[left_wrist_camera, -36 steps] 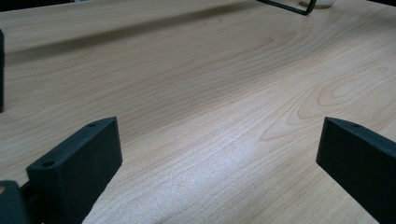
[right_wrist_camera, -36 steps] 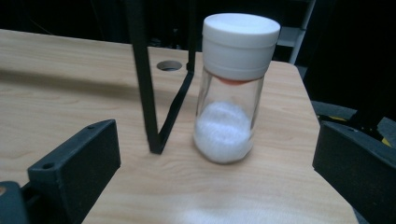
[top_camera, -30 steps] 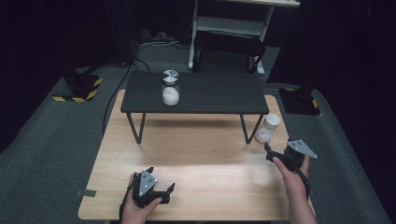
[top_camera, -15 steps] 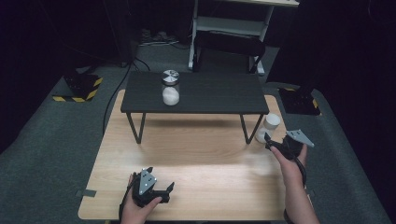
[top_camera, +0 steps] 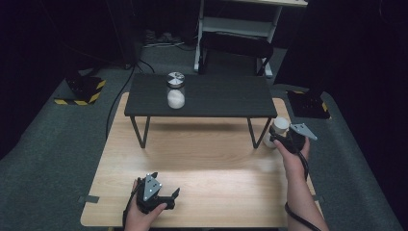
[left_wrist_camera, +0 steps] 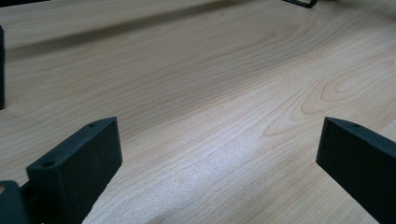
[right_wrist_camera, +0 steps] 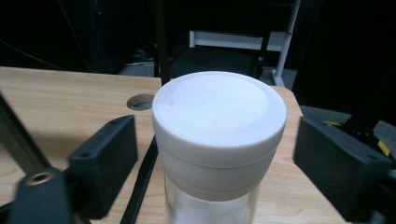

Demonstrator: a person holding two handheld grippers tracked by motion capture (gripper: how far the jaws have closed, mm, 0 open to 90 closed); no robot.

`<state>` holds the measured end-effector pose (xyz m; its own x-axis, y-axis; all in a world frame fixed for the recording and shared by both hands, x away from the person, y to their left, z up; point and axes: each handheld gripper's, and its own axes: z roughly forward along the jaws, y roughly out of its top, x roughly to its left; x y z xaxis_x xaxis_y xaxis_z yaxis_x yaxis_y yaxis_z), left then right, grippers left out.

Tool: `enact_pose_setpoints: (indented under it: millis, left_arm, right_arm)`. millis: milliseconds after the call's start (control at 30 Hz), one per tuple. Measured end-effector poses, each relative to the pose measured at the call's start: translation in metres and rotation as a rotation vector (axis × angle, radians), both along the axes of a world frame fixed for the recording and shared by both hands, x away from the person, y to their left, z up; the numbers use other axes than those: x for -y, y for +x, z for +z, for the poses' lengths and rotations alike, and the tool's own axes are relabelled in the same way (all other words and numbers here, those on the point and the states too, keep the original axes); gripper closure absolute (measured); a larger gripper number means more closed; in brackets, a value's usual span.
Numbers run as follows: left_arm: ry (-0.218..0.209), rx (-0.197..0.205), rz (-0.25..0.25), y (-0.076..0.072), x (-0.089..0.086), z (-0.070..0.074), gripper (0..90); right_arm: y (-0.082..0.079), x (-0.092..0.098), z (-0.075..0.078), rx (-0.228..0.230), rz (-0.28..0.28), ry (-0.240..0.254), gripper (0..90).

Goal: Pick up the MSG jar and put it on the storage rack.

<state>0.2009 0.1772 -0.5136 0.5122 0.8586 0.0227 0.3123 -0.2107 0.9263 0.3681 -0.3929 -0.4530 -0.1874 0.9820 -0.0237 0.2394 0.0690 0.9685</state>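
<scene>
The white-lidded jar (right_wrist_camera: 218, 140) stands upright on the wooden bench (top_camera: 202, 159), its long axis vertical and its flat lid facing up, just beside the right front leg of the small black table (top_camera: 216, 96) that sits on the bench. The glass below the lid is clear with something white inside. No label or writing can be read on the lid or the glass.

The right tool (top_camera: 284, 137) is at the jar, and its jaws have just been closing: in the right gripper view they stand on either side of the lid with a gap at each side, so the pads are not pressing on it. The left tool (top_camera: 161, 198) rests low on the bench near its front edge, well apart from the black table, its jaws spread wide with bare wood between them.

On top of the black table, toward its left half, stands a second jar (top_camera: 175, 90) with a metal lid and white contents. A round hole in the bench (right_wrist_camera: 141, 101) lies just behind the white-lidded jar. A black table leg rises close behind the jar.
</scene>
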Motion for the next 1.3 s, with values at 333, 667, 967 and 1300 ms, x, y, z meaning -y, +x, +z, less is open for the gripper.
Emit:
enact_pose_setpoints:
  millis: [333, 667, 967, 1300]
  left_arm:
    - [-0.004, -0.006, 0.001, 0.001, -0.001, 0.000, 0.6]
    - [-0.006, -0.004, -0.001, 0.001, -0.001, 0.000, 0.6]
    - [-0.001, -0.004, -0.004, 0.001, -0.001, 0.000, 0.6]
    - [-0.003, -0.006, -0.007, 0.001, -0.002, 0.001, 0.6]
  right_arm:
    - [0.006, -0.001, -0.008, 0.008, 0.005, 0.028, 29.4]
    - [0.006, -0.002, -0.014, 0.020, -0.011, 0.048, 33.7]
    - [0.006, 0.000, -0.011, 0.010, -0.010, 0.039, 33.9]
    - [-0.005, 0.007, -0.004, 0.034, 0.004, 0.043, 33.9]
